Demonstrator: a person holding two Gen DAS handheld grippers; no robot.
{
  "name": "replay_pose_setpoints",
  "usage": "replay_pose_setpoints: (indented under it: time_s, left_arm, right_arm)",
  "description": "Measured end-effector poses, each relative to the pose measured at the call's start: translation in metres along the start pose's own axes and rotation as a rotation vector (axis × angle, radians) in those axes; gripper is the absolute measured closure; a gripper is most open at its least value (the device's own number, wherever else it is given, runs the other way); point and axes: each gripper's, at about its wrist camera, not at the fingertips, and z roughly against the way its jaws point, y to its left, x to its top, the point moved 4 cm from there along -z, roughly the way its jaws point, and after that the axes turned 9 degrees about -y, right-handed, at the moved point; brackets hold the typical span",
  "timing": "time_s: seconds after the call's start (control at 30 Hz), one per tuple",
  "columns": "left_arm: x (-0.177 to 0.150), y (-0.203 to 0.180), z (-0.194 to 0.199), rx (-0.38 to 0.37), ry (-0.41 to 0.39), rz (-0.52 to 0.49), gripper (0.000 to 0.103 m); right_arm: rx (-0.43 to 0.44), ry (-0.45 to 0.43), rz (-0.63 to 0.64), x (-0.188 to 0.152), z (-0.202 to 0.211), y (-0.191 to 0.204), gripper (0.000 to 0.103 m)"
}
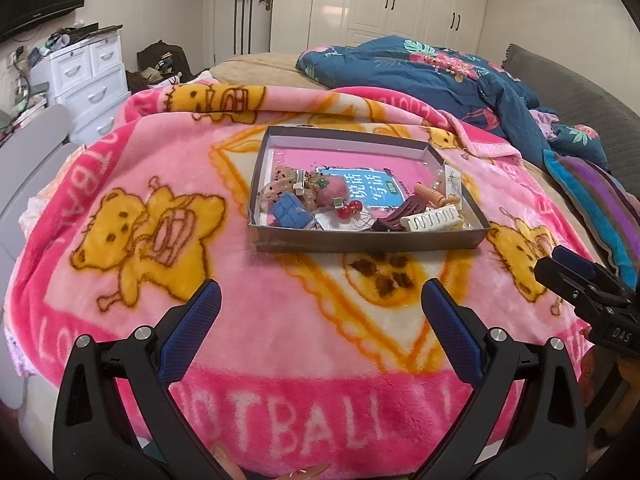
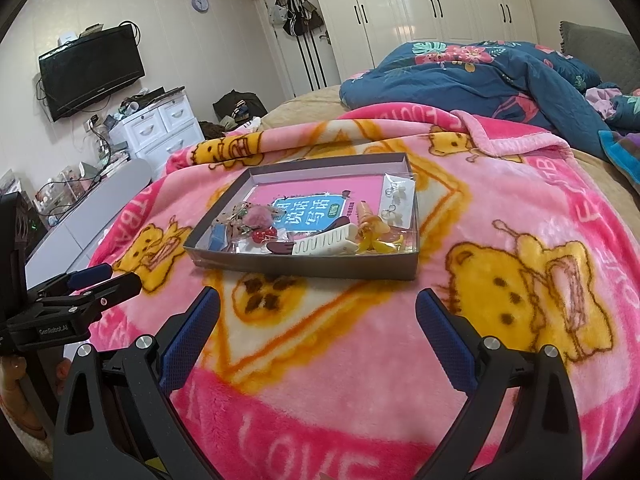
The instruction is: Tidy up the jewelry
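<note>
- The left gripper (image 1: 320,300) is held low over the blanket (image 1: 280,340), short of the tray; its jaws are set wide apart and nothing is held between them.
- The right gripper (image 2: 318,308) is held likewise, just beside the left one; its jaws are also wide apart and empty.
- Neither gripper is in contact with the tray or its contents.
- The tray (image 1: 360,242), a shallow open box, is laid on the blanket, on the bed, ahead of both grippers.
- The jewelry is gathered inside the tray, crowded against the near wall. A white clip (image 1: 430,220), a dark clip (image 1: 394,216), red cherries (image 1: 350,210), a blue piece (image 1: 290,212) and a pink pompom (image 1: 330,190) are seen there, some touching or overlapping.
- An earring card (image 2: 398,198) is leaned against the right wall of the tray.
- The far half of the tray is left bare, so that a printed pink sheet (image 1: 360,160) is exposed.
- No item is seen on the blanket outside the tray.
- Progress is judged as follows: collection into the tray appears complete; sorting or spacing of the pile, if required, is not yet done.
- A crumpled blue quilt (image 1: 440,76) is seen beyond, further up the bed.
</note>
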Motion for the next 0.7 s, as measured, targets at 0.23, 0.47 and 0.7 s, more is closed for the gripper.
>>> replay_pose_setpoints:
  time_s: [0.23,0.47,0.7]
  left_arm:
    - [0.0002,0.0011,-0.0004,0.004,-0.001,-0.001,0.009]
    - [0.0007,0.0023,0.0000,0.011,-0.002,-0.006,0.009]
    - [0.0002,0.0027,0.0002,0.009,0.001,-0.004,0.009]
  right_arm:
    - [0.007,0.006,0.002,-0.0006,-0.0010,-0.0001,0.005]
    - [0.005,0.002,0.003,-0.0003,0.0000,0.0005,0.005]
    - [0.005,0.003,0.003,0.0005,-0.0002,0.0010,0.005]
